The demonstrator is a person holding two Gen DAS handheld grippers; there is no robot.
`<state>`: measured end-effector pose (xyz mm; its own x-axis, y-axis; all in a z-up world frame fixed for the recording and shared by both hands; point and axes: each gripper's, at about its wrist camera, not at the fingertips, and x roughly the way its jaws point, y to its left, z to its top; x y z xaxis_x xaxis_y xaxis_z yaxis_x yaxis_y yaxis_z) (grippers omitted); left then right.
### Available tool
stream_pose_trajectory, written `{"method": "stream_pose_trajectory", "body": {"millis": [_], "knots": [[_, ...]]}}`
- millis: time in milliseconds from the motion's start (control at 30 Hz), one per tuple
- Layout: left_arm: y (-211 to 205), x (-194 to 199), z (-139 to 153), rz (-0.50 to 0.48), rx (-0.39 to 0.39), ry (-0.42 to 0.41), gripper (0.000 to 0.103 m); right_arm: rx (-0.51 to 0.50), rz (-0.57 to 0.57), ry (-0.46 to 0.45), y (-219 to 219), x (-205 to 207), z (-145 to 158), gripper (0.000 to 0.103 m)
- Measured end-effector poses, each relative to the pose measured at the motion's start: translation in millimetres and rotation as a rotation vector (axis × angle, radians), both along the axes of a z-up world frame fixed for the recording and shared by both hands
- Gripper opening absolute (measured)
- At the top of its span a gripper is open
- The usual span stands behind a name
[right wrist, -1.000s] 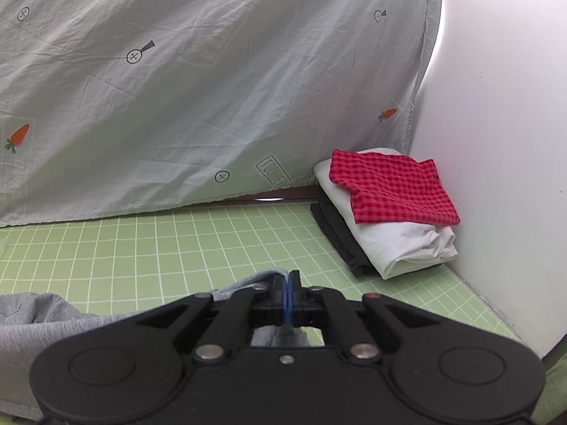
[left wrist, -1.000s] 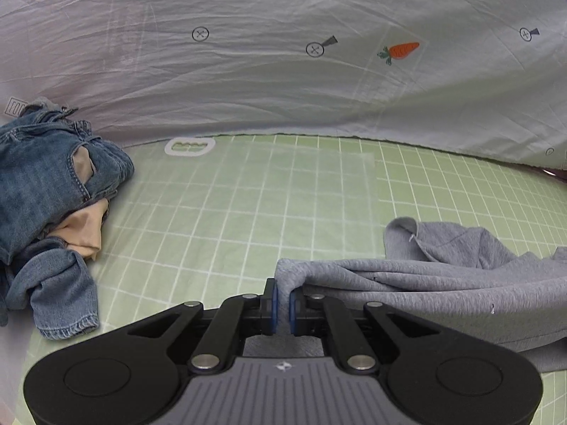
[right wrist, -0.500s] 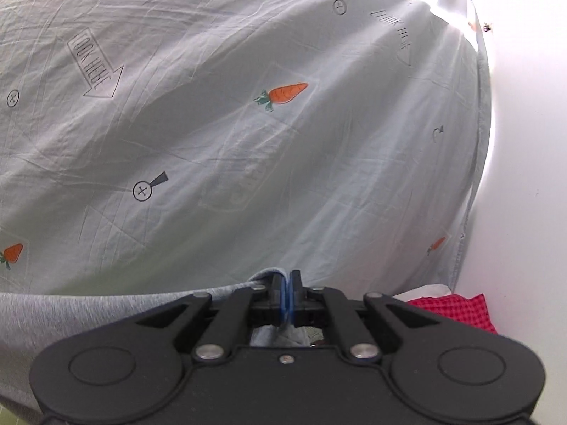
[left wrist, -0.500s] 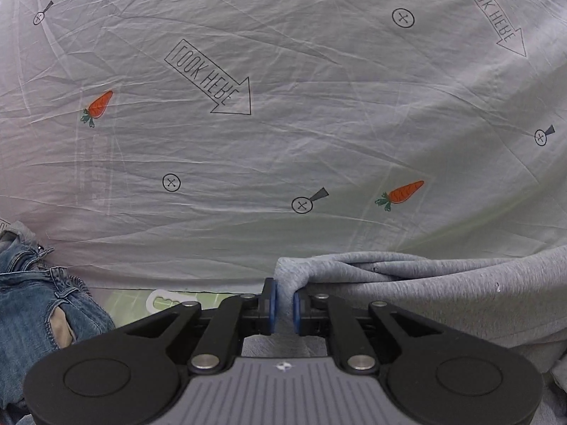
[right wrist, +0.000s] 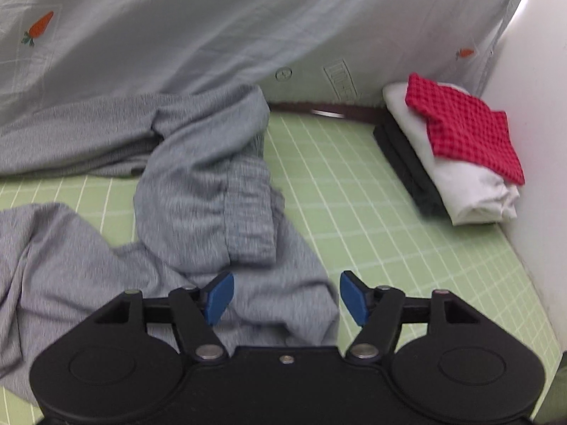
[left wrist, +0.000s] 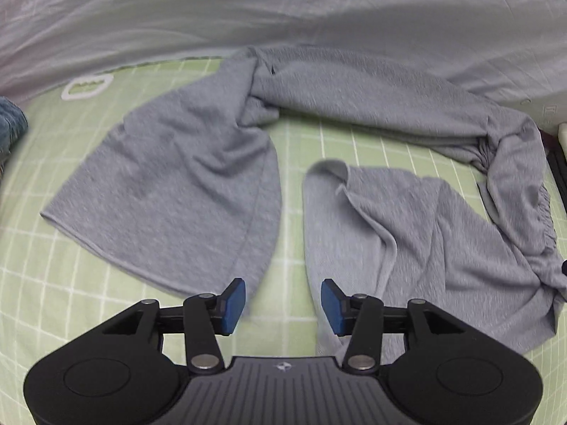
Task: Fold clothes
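- Left wrist view, nearest first: the left gripper (left wrist: 282, 301) has its blue pads (left wrist: 234, 301) spread wide apart with nothing between them, hanging over the green grid mat (left wrist: 35, 283).
- Just past it, the grey sweatpants (left wrist: 184, 177) are sprawled out on the mat, one leg fanned flat to the left, the other crumpled to the right, both joining near the back edge.
- Further back there's a white plastic ring thing (left wrist: 86, 86) on the mat and a bit of blue denim (left wrist: 10, 124) peeking in at the left edge.
- Behind all that hangs the pale carrot-print sheet (left wrist: 248, 10).
- Right wrist view: the right gripper (right wrist: 286, 299) is also wide open and empty, right above the bunched elastic waistband (right wrist: 248, 205) of the pants.
- Off to the right, well clear of the pants, sits a folded stack (right wrist: 460, 173) against the white wall (right wrist: 538, 141), with a red checkered piece (right wrist: 467, 131) on top.
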<state>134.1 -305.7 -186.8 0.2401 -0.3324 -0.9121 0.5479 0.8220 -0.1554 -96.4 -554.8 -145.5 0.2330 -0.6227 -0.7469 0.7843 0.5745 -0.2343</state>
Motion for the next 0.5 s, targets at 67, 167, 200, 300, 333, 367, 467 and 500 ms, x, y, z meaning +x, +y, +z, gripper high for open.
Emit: {"method": "stream_pose_trajectory", "body": {"millis": [67,167,200,300,333,367,467,500], "knots": [[-4,-9,-5,-0.021,0.007,0.023,0.052,0.055,-0.037,0.002,2,-13,-9,0.072],[-10,-15,-6,-0.064,0.007,0.038,0.058,0.118,-0.088,-0.008,3,-29,-21,0.073],[-13,-16,-7,-0.076,0.001,0.046,0.06,0.126,-0.098,-0.01,2,-31,-24,0.073],[-20,-17,-9,-0.112,-0.017,0.068,0.062,0.137,-0.121,-0.014,-4,-31,-27,0.074],[-22,-18,-10,-0.125,-0.019,0.075,0.062,0.143,-0.126,-0.018,-5,-32,-28,0.074],[-24,-19,-11,-0.138,-0.018,0.079,0.063,0.148,-0.128,-0.019,-6,-32,-30,0.074],[-29,-24,-17,-0.176,-0.005,0.089,0.064,0.159,-0.123,-0.013,-5,-31,-33,0.074],[-31,-26,-20,-0.188,0.001,0.092,0.065,0.163,-0.118,-0.01,-4,-31,-35,0.074]]}}
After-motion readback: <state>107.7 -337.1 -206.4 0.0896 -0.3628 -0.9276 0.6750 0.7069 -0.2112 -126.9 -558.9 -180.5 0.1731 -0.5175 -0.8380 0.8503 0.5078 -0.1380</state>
